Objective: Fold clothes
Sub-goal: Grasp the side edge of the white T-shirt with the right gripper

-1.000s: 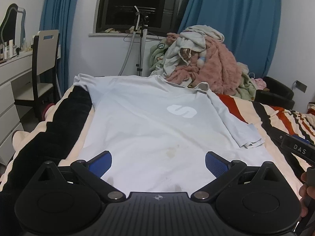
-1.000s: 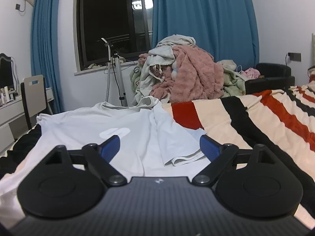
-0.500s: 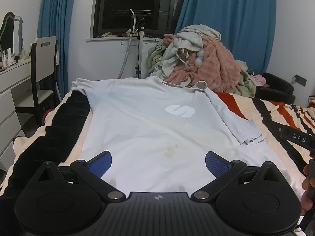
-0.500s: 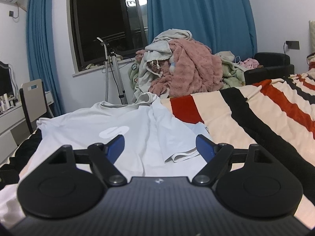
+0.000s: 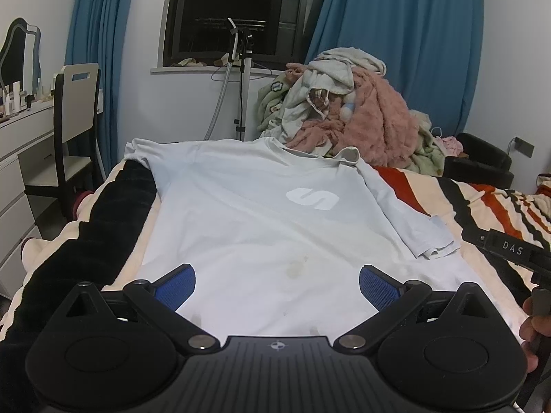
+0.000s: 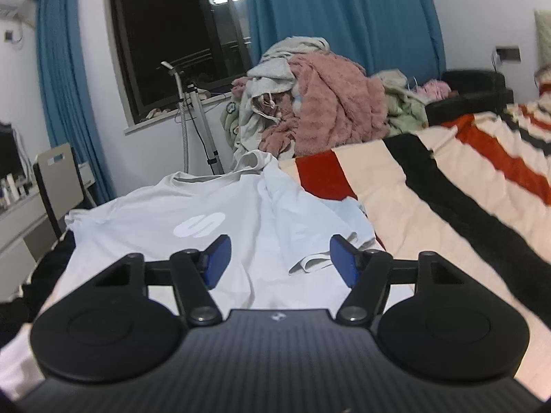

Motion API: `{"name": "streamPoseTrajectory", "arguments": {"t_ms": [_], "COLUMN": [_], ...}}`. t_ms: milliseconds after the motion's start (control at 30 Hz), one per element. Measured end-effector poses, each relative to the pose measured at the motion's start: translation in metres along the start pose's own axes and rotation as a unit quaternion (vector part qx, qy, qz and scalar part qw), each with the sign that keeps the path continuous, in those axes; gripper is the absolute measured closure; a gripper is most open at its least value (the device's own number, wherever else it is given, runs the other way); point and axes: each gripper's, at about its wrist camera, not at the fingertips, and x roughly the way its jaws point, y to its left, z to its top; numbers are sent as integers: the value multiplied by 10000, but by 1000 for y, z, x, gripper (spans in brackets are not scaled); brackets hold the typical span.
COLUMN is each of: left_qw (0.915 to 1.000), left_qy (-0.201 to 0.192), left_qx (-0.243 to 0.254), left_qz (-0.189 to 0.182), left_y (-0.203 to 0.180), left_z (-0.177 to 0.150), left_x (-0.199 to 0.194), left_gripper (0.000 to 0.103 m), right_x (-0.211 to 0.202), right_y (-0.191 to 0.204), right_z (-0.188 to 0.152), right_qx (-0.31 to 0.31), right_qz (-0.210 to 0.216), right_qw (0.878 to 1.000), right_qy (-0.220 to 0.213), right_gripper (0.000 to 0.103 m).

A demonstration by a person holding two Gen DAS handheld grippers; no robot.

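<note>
On the bed point(image 5: 447, 203), spread flat and face up: a white T-shirt point(image 5: 261, 227), collar toward the window, pale logo point(image 5: 311, 199) on the chest, a faint yellowish stain point(image 5: 296, 268) lower down. Right sleeve point(image 5: 423, 237) folded in and rumpled, lying partly on the striped blanket point(image 6: 447, 186); in the right wrist view the same sleeve point(image 6: 310, 237) bunched just ahead of the tongs. Left shoulder draped over the far corner of the mattress, beside a black garment point(image 5: 86, 237) running along the bed's left edge.

Left tongs point(image 5: 277, 284) low over the shirt's hem, blue pads spread wide, nothing between them. Right tongs point(image 6: 280, 263) over the shirt's right side near the sleeve, pads parted though closer together than the left pair, pinching nothing. Right tongs' black body with white lettering point(image 5: 513, 249) also at the right edge of the left wrist view, fingers of a hand point(image 5: 532, 323) wrapped on its handle.

Beyond the bed's far end, a heap of clothes point(image 5: 347, 106) in pink, cream and green. Behind that, blue curtains point(image 5: 406, 34) flanking a dark window point(image 5: 237, 13), a garment steamer stand point(image 5: 241, 79) under the sill. At far left, a chair point(image 5: 74, 117) against a white dresser point(image 5: 20, 151).
</note>
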Motion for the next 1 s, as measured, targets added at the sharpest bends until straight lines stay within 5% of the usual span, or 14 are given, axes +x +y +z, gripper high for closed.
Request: {"name": "streamPoseTrajectory", "arguments": {"t_ms": [200,433,833,867,933,1000], "left_qw": [10000,9997,9959,9954,9942,9932], "left_qy": [-37,28,470,519,609,667], "left_qx": [-52,-161,-736,-771,-836,-895], "left_qz": [-58,-185,-226,-245,-283,-338], "left_y": [1,6,21,22,23,22], "left_z": [1,1,2,2,1,0], "left_x": [-3,6,41,43,47,50], "left_gripper": [1,1,1,1,1,1], "right_x": [32,95,165,166,169,171], "right_y": [-43,-92,-86,-83,-79,-73], "right_z": [12,8,7,8,10,14], "right_qx": [911,1667,802,694,478,236], "right_qz": [99,369,271,282,304,313], "right_qw": [9957,9841,9919,9924,9931,9938], "right_qy": [130,497,943,972,1031,1045], "right_gripper": [38,58,59,63,92,96]}}
